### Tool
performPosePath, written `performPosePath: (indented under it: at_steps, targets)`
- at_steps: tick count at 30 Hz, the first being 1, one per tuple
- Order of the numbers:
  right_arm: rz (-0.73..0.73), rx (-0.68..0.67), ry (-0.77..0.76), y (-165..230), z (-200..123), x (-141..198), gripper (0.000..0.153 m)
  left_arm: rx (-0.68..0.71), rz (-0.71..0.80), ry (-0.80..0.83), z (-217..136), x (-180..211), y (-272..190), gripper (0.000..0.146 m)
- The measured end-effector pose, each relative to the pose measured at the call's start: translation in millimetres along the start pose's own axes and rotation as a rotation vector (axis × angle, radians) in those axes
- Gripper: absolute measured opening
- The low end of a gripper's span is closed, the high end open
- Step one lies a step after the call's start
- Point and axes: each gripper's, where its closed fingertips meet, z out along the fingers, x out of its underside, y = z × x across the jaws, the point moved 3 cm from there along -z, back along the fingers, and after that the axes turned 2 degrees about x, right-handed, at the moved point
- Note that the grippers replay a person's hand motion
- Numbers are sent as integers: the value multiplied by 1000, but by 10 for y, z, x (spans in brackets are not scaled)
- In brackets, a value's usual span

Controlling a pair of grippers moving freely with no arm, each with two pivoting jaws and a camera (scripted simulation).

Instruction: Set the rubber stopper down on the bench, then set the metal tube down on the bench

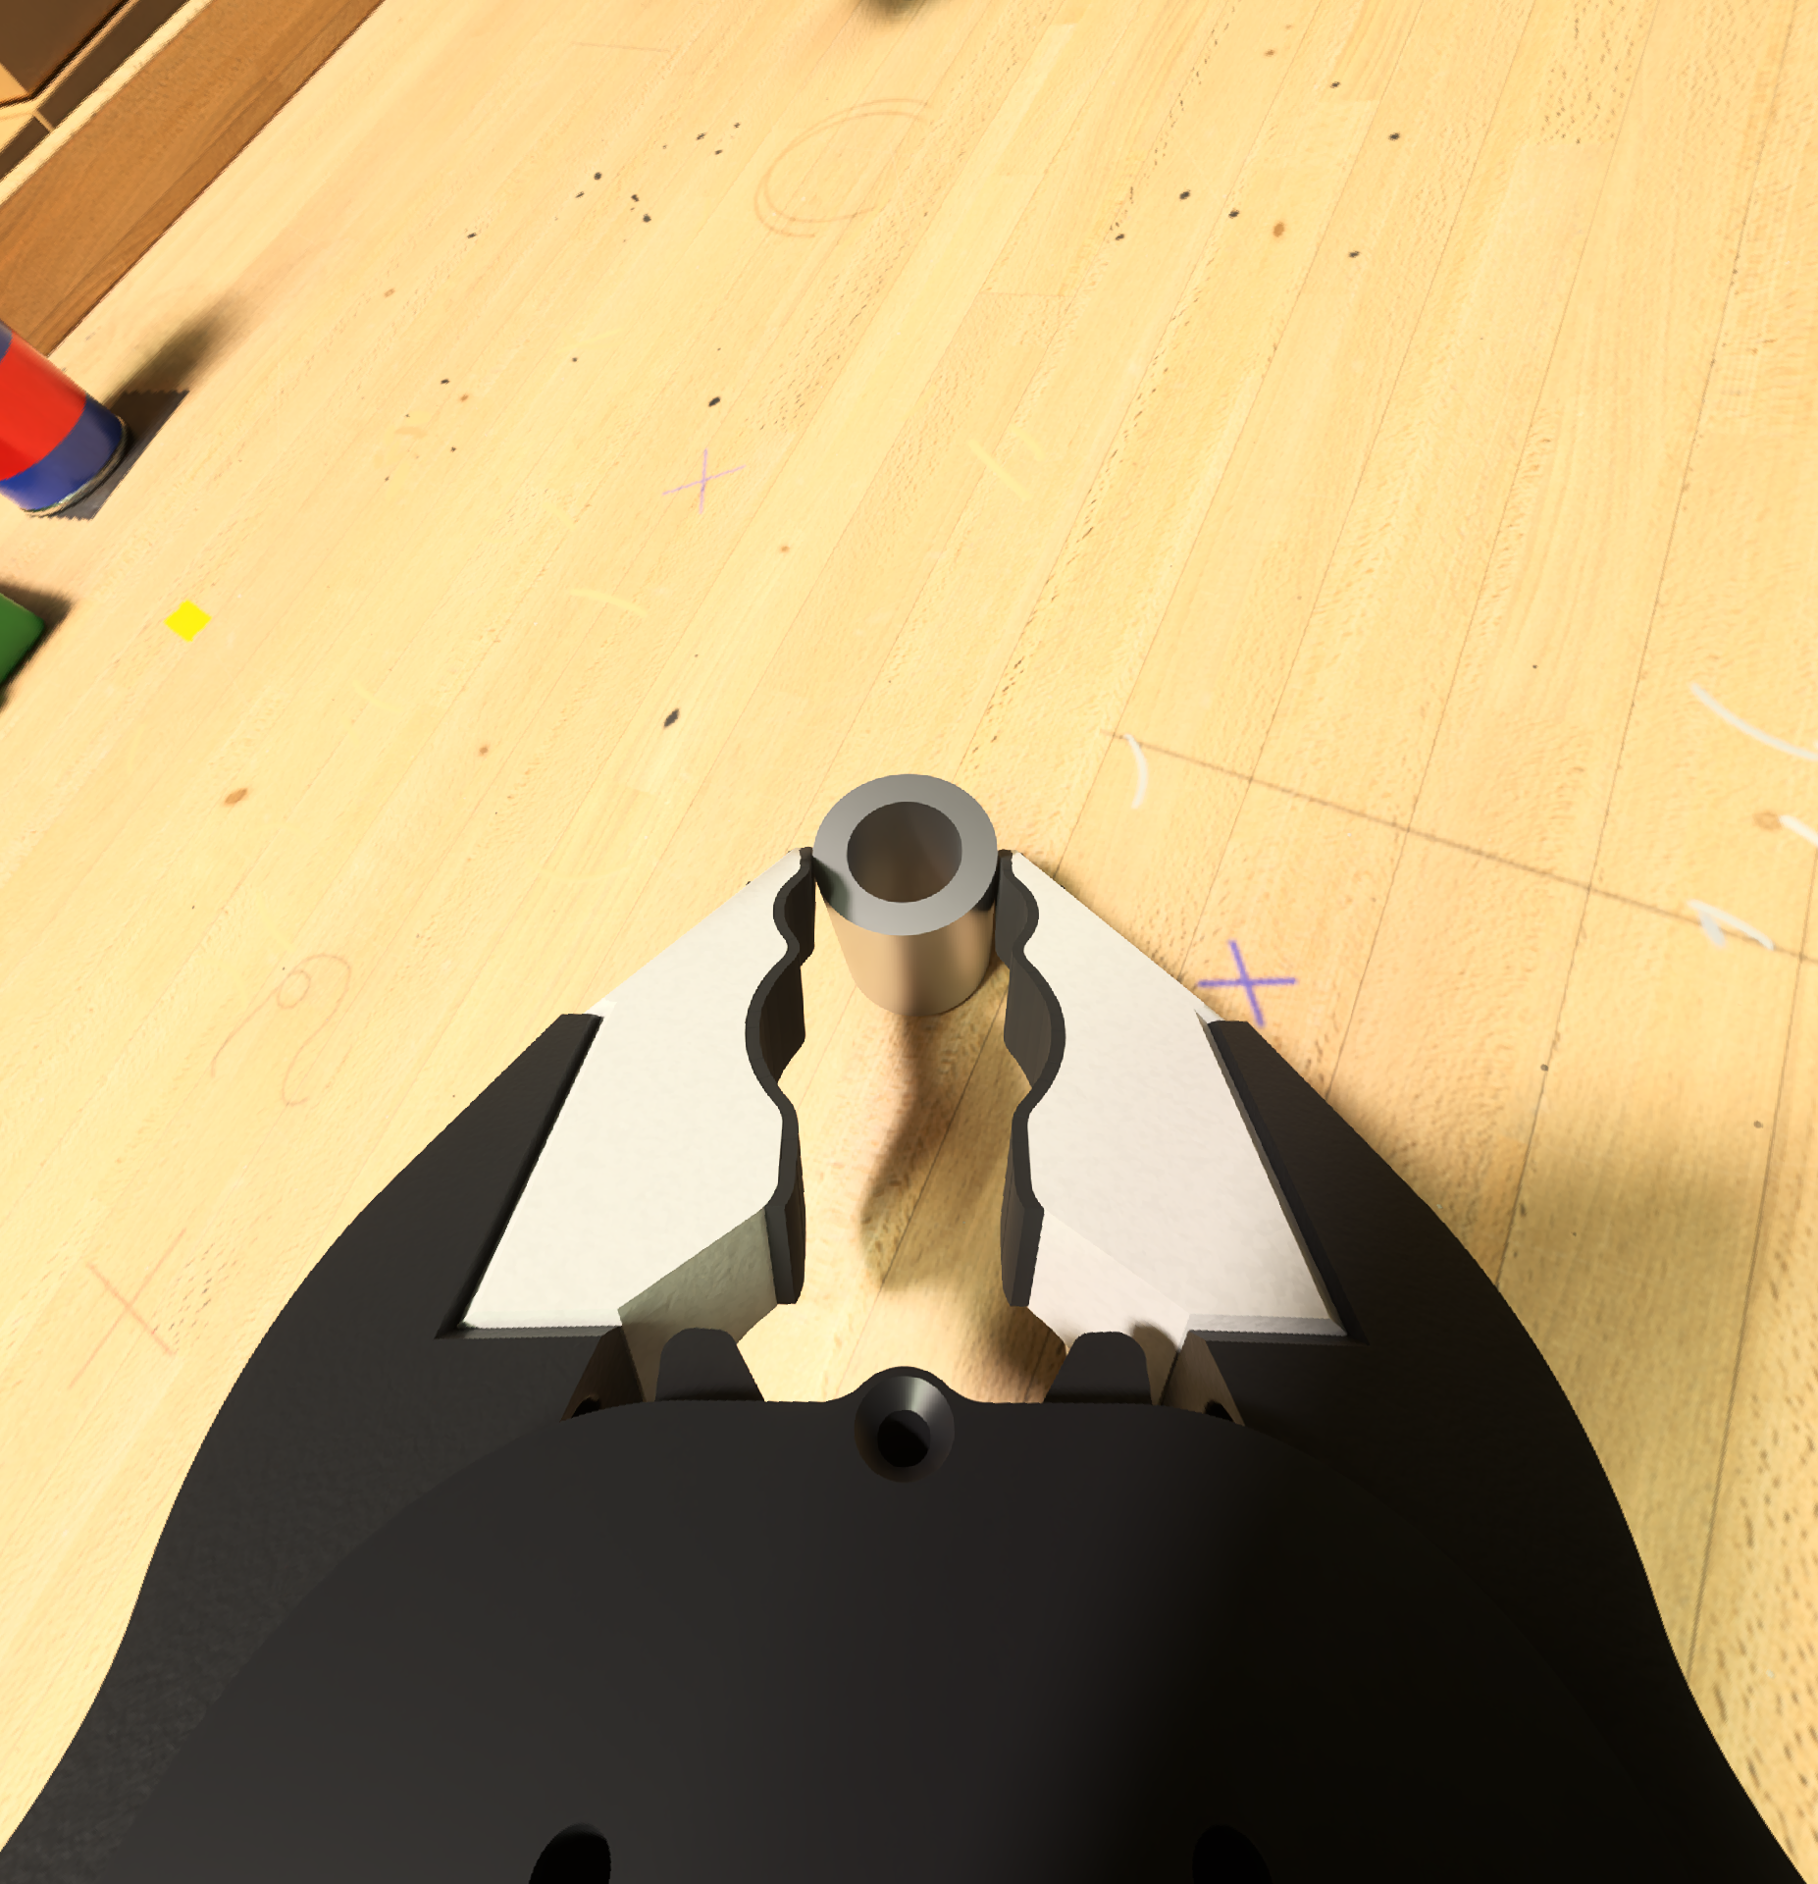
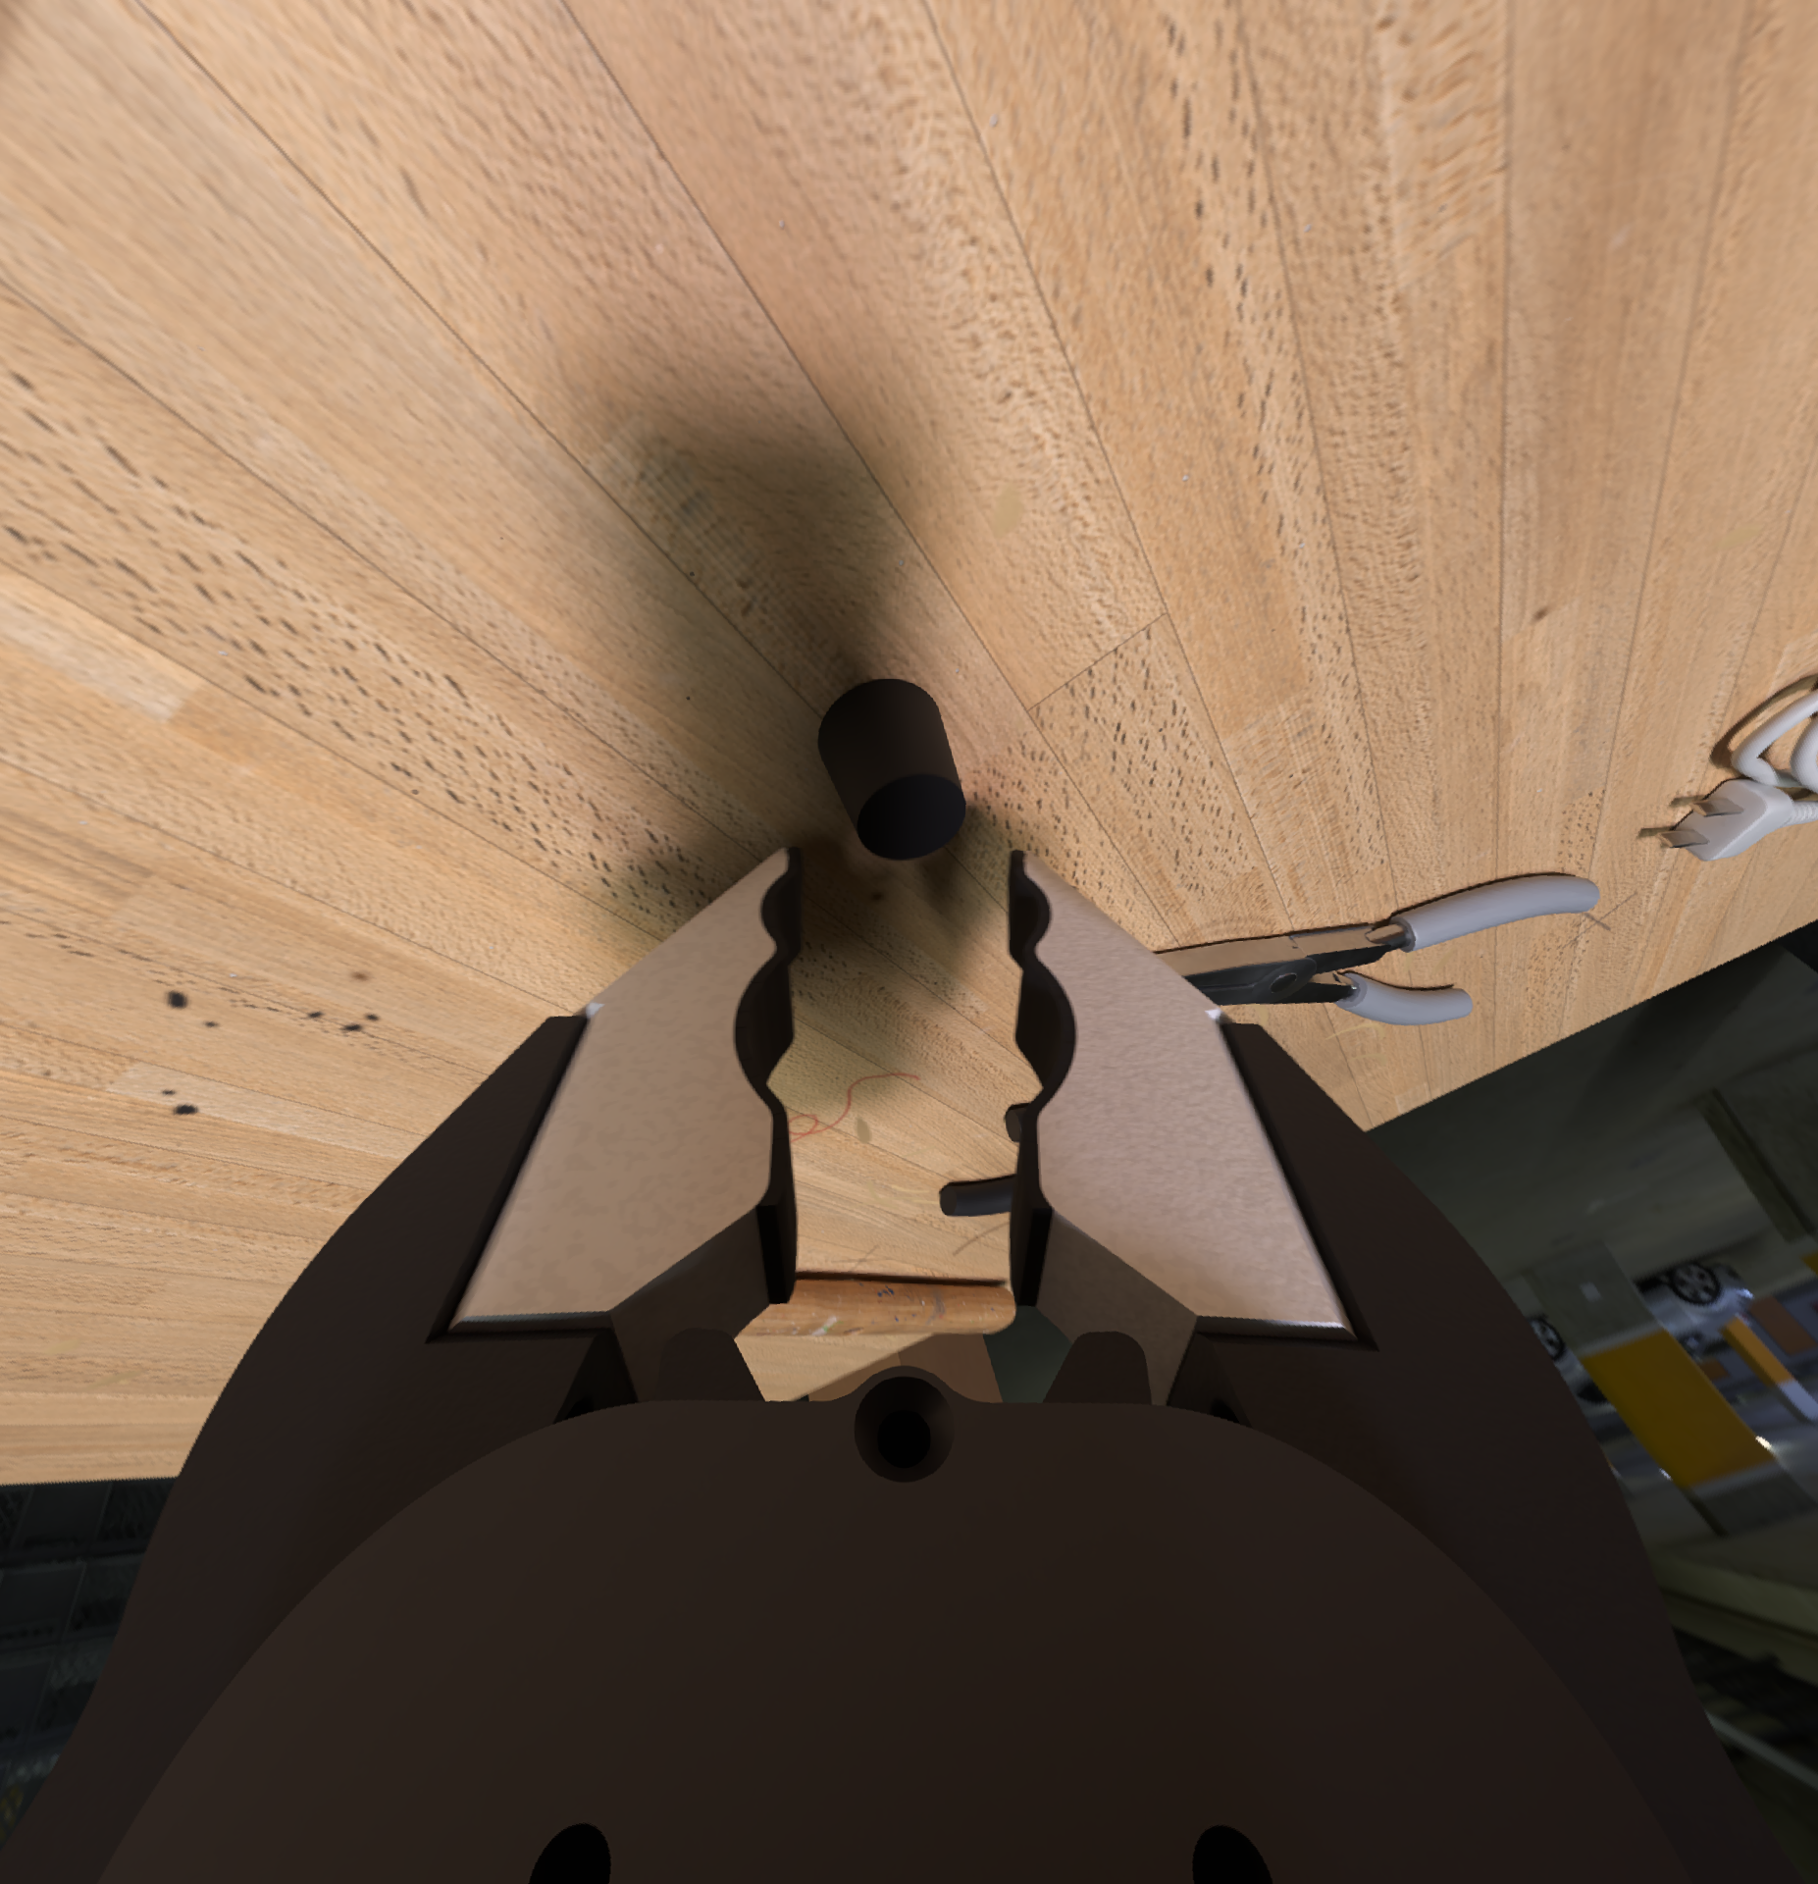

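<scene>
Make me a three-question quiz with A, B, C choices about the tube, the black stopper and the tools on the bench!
1. Where is the metal tube?
A. between the left gripper's jaws
B. beside the can
C. on the green thing

2. What colour are the pliers' handles?
A. red
B. grey
C. yellow

3. What is the rubber stopper doing?
A. squeezed by the right gripper
B. plugged into the tube
C. lying free on the bench

Answers: 1 A, the jaws touch both its sides. 2 B, both handles are pale grey. 3 C, the right jaws stand apart, short of it.
</scene>
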Motion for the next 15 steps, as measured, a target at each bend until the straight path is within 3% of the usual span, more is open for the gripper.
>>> performPosePath:
  at_steps: [2,7,15]
  targets:
    - [19,-9,-49,-4,-58,5,49,-1,7,2,0,-2,-2,35]
    - [80,-21,-180,-32,-184,46,50,1,15,-2,-1,-3,-5,35]
    - [41,25,-127,19,-26,70,50,1,26,-6,-7,-7,-17,35]
